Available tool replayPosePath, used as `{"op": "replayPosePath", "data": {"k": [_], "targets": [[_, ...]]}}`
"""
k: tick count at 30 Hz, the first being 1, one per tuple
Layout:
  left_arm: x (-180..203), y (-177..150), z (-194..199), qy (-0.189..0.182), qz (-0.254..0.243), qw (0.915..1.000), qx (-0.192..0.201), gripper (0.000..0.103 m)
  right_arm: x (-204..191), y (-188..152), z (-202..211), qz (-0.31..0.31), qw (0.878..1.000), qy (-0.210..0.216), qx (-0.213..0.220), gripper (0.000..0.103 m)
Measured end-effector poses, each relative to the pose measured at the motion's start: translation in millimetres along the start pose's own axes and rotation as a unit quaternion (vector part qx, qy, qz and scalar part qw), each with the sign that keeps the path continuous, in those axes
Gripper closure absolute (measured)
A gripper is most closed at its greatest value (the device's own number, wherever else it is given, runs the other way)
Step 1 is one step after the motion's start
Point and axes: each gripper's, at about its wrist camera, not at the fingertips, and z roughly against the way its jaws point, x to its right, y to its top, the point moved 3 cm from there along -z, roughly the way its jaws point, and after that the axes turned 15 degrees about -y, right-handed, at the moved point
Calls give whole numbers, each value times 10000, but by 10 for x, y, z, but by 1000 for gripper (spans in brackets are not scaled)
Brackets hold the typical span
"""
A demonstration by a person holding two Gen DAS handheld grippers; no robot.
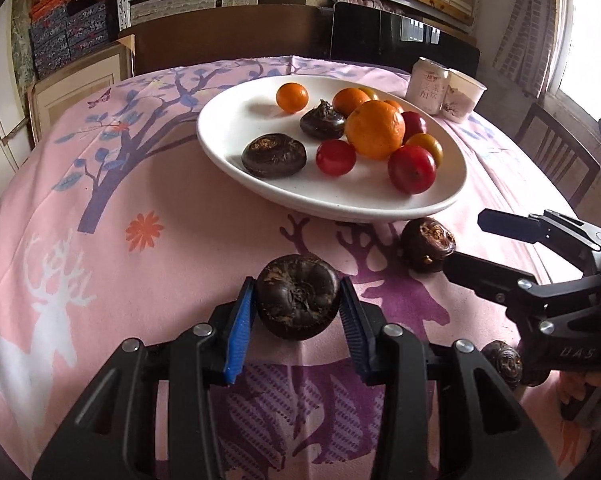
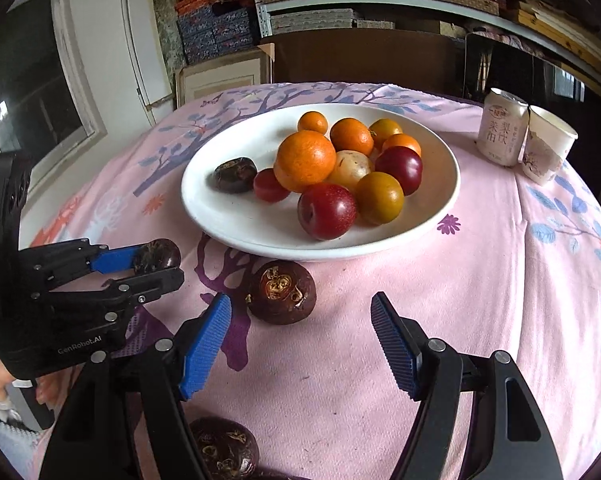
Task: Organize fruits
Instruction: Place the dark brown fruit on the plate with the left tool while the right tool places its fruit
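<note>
Left wrist view: water chestnut (image 1: pixel 298 297) clamped between left hand-held gripper (image 1: pixel 296 312) pads, right hand-held gripper (image 2: pixel 300 344) spread wide

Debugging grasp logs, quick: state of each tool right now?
Left tool: shut on a water chestnut.
Right tool: open, holding nothing; another chestnut lies just ahead on the cloth.

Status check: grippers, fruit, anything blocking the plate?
Left gripper shut on water chestnut. Right gripper open by second chestnut. Plate path unobstructed.
</note>
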Motion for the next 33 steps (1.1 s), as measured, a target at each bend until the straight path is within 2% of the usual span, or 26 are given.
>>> {"op": "replayPosePath", "data": {"k": [5, 6, 7, 8, 11, 13, 15, 22, 28, 33], "targets": [[-6, -2, -35, -1, 8, 10000, -45, 62, -130, 33, -102, 253, 9995, -162, -99, 30], [-2, -9, -44, -2, 5, 10000, -60, 62, -137, 40, -133, 269, 9994, -156, -142, 32], [2, -14, -53, 5, -3, 10000, -74, 62, -150, 44, -163, 292, 9993, -116, -200, 38], [6, -14, -57, 16, -17, 10000, -80, 62, -176, 42, -187, 329, 9991, -67, -253, 61], [20, -17, -57, 14, -44, 10000, -74, 62, -170, 21, -151, 376, 9990, 23, -257, 62], [73, -23, -41, -108, -88, 9999, -43, 63, -123, -29, -43, 317, 9990, 244, -209, 62], [187, -39, -10, -76, -279, 9996, 7, 62, -25, -87, 89, 156, 9988, 453, -124, 62], [493, 0, 255, -206, -611, 9971, 397, 62, 386, -138, 506, -585, 9955, 648, 363, 62], [406, 537, 303, -58, -588, 9964, 608, 62, 625, 286, 466, -896, 9929, 591, 517, 62], [166, 961, 99, 8, -335, 9975, 624, 62, 723, 747, 130, -1163, 9907, 558, 424, 62]]}}
